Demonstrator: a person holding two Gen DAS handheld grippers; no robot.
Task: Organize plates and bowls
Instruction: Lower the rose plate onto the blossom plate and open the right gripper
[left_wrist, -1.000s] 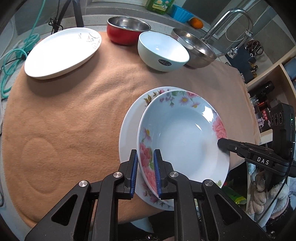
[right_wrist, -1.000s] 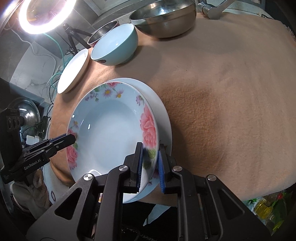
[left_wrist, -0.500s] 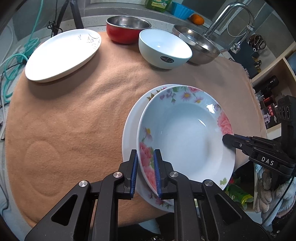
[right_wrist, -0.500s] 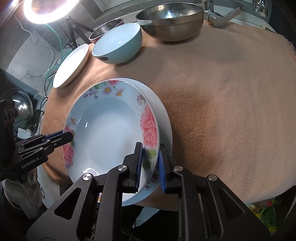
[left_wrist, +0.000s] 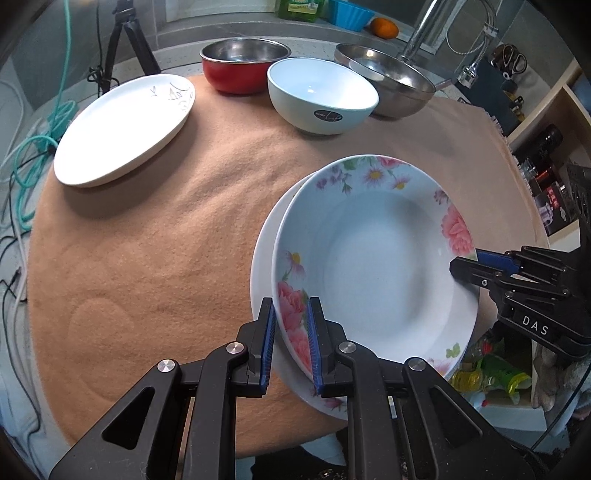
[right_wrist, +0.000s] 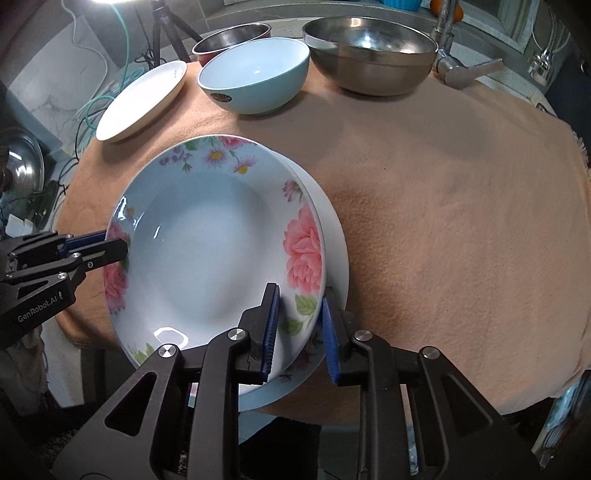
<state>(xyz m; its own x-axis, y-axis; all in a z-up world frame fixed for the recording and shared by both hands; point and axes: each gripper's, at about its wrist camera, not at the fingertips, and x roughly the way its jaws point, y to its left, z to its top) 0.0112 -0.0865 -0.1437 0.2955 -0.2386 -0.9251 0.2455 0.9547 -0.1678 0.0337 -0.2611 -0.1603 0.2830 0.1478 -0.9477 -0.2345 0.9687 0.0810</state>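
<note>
The lower plate (left_wrist: 264, 254) shows only as a white crescent past the floral bowl (left_wrist: 373, 258) stacked on it, its pattern mostly covered. The red bowl (right_wrist: 231, 37) hides behind the pale blue bowl (right_wrist: 255, 70) in the right view (just its steel rim peeks out). Faucet (left_wrist: 424, 29) top cut off; shelf bottles (left_wrist: 543, 147) too small to identify.

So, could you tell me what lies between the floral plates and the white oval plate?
Only bare tan cloth, seen in the left wrist view.
</note>
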